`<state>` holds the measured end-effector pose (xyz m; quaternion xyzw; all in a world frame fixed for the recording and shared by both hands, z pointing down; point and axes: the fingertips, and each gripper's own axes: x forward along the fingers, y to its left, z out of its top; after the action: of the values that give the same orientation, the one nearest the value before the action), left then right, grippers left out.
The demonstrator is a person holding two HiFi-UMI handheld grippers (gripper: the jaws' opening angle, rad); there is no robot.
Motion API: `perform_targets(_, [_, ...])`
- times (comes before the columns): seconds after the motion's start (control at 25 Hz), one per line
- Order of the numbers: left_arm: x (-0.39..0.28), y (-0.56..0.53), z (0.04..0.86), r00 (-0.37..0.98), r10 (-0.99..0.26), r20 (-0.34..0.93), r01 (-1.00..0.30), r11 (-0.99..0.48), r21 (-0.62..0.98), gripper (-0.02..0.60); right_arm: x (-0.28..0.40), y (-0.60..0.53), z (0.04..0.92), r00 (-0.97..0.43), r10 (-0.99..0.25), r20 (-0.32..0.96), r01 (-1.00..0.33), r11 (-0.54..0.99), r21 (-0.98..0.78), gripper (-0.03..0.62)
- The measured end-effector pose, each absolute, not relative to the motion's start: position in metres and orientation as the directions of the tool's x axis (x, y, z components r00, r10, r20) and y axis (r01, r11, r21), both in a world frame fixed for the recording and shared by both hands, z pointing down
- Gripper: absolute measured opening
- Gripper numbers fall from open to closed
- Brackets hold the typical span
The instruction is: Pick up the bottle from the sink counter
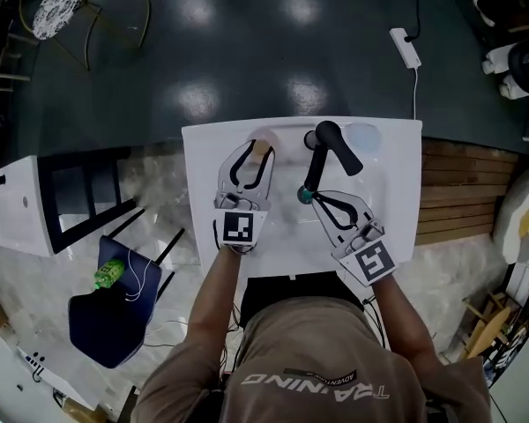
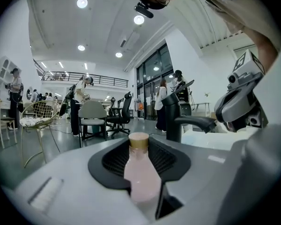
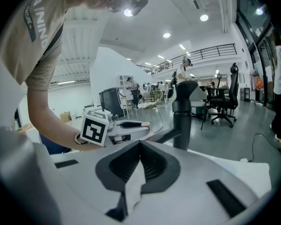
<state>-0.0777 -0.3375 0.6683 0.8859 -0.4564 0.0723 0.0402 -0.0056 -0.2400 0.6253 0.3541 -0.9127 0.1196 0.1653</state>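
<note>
A pale pink plastic bottle (image 2: 140,179) with a tan cap is seen clamped between the jaws of the left gripper (image 2: 139,140), the black ribbed pads pressed against its neck and shoulders on both sides. In the head view the bottle (image 1: 260,152) is placed left of centre in the frame, over the upper left part of the white sink counter (image 1: 203,170) and just to the left of the black faucet (image 1: 322,152); whether its base is on the counter cannot be told. The right gripper (image 3: 139,146) is shown with its jaws drawn together at the tips and nothing held between them, only a pale sliver showing in the narrow gap lower down. In the head view its tips (image 1: 310,196) are set just beside the foot of the faucet, right of centre. Each gripper is held from below by one of the person's hands, the marker cubes facing the camera. A dark blue chair (image 1: 115,311) carrying a small green object (image 1: 108,274) is seen at the lower left, and a white power strip (image 1: 406,48) lies on the dark floor at the upper right.
</note>
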Motion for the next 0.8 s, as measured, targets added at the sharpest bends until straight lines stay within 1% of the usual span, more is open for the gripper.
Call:
perform_targets(0.28, [-0.074, -0.34, 0.67, 0.6, -0.791, 0.12, -0.798, -0.602, 0.022, 0.131, -0.001, -0.24, 0.635, -0.685, -0.599, 0.416, -0.69, 0.716, -0.106, 0.008])
perform_targets(0.52, [-0.075, -0.34, 0.667, 0.615, -0.775, 0.143, -0.785, -0.619, 0.019, 0.128, -0.006, -0.234, 0.637, -0.687, -0.586, 0.43, -0.681, 0.726, -0.1, 0.008])
perform_targets(0.8, [-0.076, -0.334, 0.653, 0.624, -0.769, 0.139, -0.779, -0.626, 0.037, 0.127, -0.002, -0.236, 0.631, -0.685, -0.595, 0.421, -0.685, 0.722, -0.095, 0.008])
